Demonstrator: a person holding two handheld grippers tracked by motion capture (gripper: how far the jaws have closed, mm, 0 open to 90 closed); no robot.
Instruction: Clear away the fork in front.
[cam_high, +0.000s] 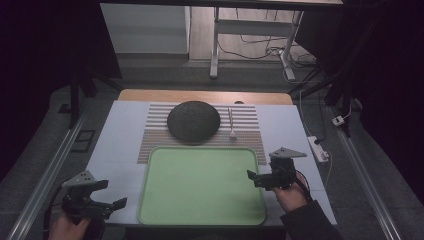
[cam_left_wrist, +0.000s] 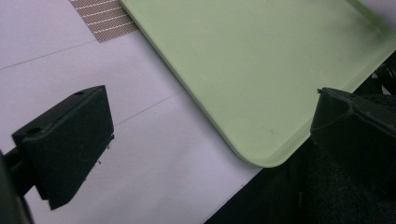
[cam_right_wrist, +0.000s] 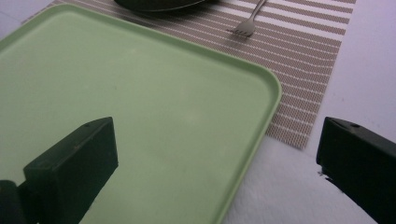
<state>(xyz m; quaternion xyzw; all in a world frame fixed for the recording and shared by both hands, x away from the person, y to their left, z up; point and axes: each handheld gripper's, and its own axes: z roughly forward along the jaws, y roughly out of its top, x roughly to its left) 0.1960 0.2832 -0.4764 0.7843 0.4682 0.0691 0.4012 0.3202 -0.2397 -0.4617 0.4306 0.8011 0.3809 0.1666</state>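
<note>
Tray, pale green with a raised rim and rounded corners, lies flat at the near edge of the table, partly over a striped mat that carries a dark plate and a fork. It looks like stiff, light, smooth plastic, likely to slip in a loose pinch, so the thin rim at each side seems the best hold. The left gripper hangs by the near left corner and the right gripper at the right edge, both with jaws spread wide and holding nothing.
</note>
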